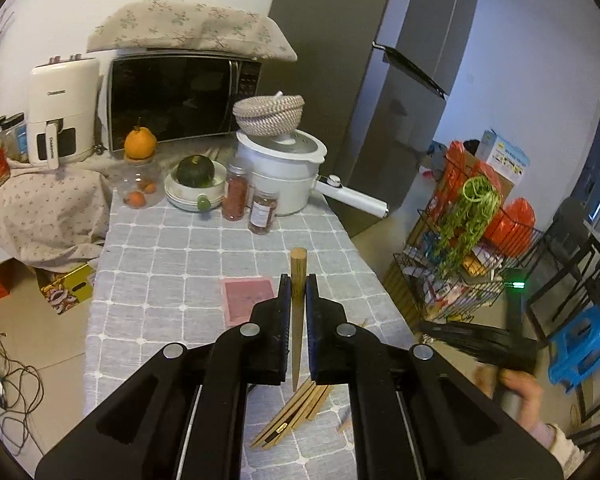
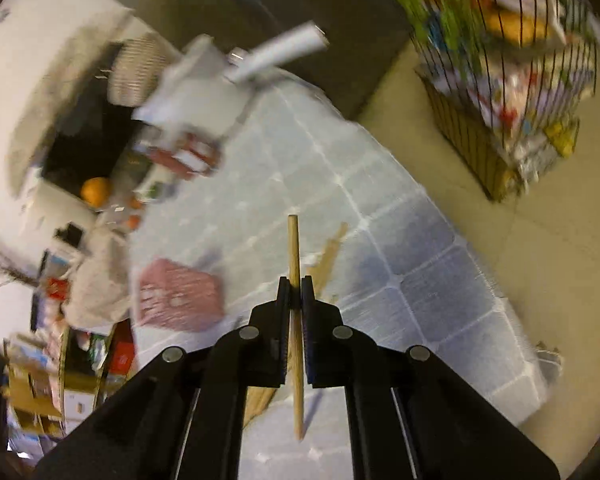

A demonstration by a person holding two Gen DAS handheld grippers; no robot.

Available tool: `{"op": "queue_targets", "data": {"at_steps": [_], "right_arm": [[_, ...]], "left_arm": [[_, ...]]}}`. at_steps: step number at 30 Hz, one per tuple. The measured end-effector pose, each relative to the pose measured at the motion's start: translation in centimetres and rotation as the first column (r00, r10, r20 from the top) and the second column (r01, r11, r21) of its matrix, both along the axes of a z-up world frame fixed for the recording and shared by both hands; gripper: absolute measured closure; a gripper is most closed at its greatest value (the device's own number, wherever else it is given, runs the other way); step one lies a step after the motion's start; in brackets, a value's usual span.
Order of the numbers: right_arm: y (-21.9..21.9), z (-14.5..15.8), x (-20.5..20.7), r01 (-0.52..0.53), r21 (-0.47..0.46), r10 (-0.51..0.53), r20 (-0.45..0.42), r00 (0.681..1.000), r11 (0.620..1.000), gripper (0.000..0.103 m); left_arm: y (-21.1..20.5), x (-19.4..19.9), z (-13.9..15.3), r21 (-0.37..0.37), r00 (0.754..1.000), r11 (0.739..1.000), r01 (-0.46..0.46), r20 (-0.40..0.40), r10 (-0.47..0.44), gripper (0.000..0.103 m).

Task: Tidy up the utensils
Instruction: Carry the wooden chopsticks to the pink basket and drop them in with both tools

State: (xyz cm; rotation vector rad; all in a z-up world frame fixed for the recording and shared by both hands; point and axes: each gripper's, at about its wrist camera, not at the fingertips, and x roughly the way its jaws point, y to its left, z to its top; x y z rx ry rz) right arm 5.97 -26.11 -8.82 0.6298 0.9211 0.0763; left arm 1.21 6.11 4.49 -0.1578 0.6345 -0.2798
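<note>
My left gripper [image 1: 298, 286] is shut on a wooden chopstick [image 1: 298, 272], held above the grey checked tablecloth [image 1: 172, 276]. Several more wooden chopsticks [image 1: 296, 412] lie in a bundle on the cloth below it. My right gripper [image 2: 296, 288] is shut on another wooden chopstick [image 2: 294, 248], held above the same cloth [image 2: 400, 264]; that view is blurred. More chopsticks [image 2: 328, 256] lie on the cloth beyond it. A pink flat pouch [image 1: 249, 294] lies on the cloth; it also shows in the right wrist view [image 2: 180, 296].
At the table's far end stand a white pot [image 1: 288, 172] with a long handle, a woven basket [image 1: 269, 114], two spice jars [image 1: 263, 212], a bowl with a green squash [image 1: 196, 176], a microwave [image 1: 180, 100] and an air fryer [image 1: 60, 116]. A wire rack [image 1: 468, 256] stands right.
</note>
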Motion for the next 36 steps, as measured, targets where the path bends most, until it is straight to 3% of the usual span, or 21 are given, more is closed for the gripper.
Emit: {"op": "queue_targets", "data": {"at_steps": [7,13,22,24,27,30,33,36], "right_arm": [[0.2,10.6,-1.1,-0.032,0.004,0.030,0.235,0.971,0.999,0.097],[2.2,15.4,0.9,-0.072,0.007,0.065,0.334,0.940,0.997,0.097],[7.3,15.9,3.3,-0.151,-0.053,0.160,0.348,0.924,0.987,0.097],[8.1,15.4,3.6,-0.163,-0.061,0.174,0.345,0.922,0.985,0.097],[9.3,14.8,4.3,-0.180,-0.081,0.197,0.335,0.921,0.980,0.097],[10.3,14.3,4.8,-0.187,-0.104,0.211,0.329,0.920,0.977,0.097],[11.5,14.0,5.4,-0.198,-0.127,0.229,0.326,0.917,0.972,0.097],[12.9,13.5,6.2,-0.208,-0.154,0.248,0.323,0.913,0.966,0.097]], "left_arm": [[1.3,1.0,3.5,-0.027,0.996,0.998,-0.060,0.066,0.062,0.096],[1.8,3.9,5.4,-0.013,0.984,0.991,-0.137,0.114,0.137,0.096],[2.1,8.4,1.5,-0.003,0.986,0.987,-0.158,0.061,0.158,0.094],[2.1,8.8,0.3,0.007,0.988,0.989,-0.150,0.039,0.149,0.084],[2.5,8.0,-0.2,-0.010,0.989,0.990,-0.139,0.042,0.139,0.080],[3.9,6.0,0.6,-0.073,0.980,0.982,-0.173,0.089,0.179,0.068],[5.5,4.4,1.1,-0.139,0.971,0.970,-0.201,0.105,0.216,0.066],[6.5,3.8,1.5,-0.131,0.962,0.961,-0.243,0.097,0.256,0.065]]}}
